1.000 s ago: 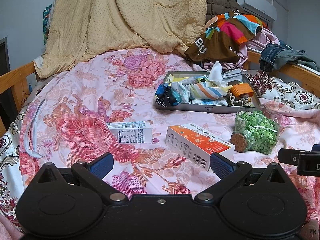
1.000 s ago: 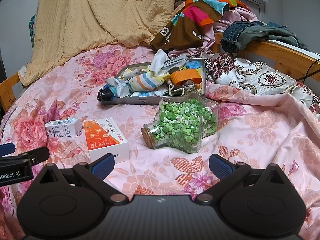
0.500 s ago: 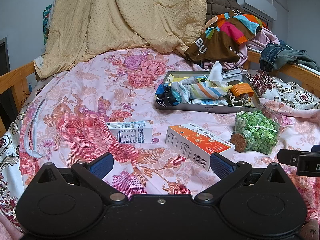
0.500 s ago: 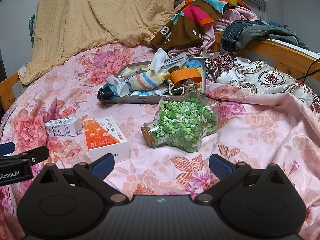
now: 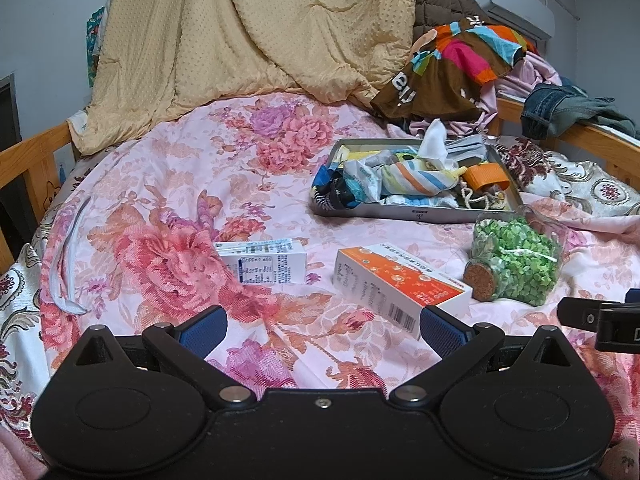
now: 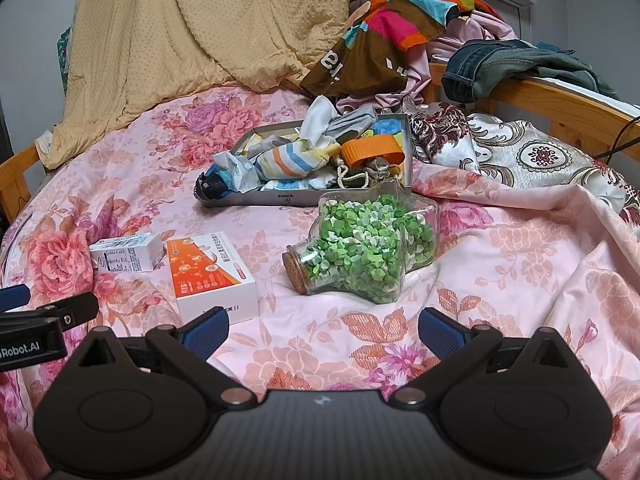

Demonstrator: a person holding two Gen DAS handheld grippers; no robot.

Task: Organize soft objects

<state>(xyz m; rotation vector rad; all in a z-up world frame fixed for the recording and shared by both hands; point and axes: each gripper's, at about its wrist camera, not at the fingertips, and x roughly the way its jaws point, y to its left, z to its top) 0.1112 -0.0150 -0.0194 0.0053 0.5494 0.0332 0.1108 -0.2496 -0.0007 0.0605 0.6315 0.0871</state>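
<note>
Two claws, the left claw (image 5: pixel 322 326) and right claw (image 6: pixel 323 326), are wide and hold nothing above the bed (image 5: pixel 168 184). Far off, a tray (image 5: pixel 416 213) holds socks (image 5: pixel 416 178).

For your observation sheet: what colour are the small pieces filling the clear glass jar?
Green, some paler, in the cork-stoppered glass jar; right wrist view.

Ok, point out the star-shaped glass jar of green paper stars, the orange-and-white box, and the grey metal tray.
Star-shaped glass jar (image 6: pixel 360 248): right wrist view, green-filled body.
Orange-and-white box (image 6: pixel 210 270): right wrist view, orange top face.
Grey metal tray (image 5: pixel 416 213): left wrist view, near wall.
</note>
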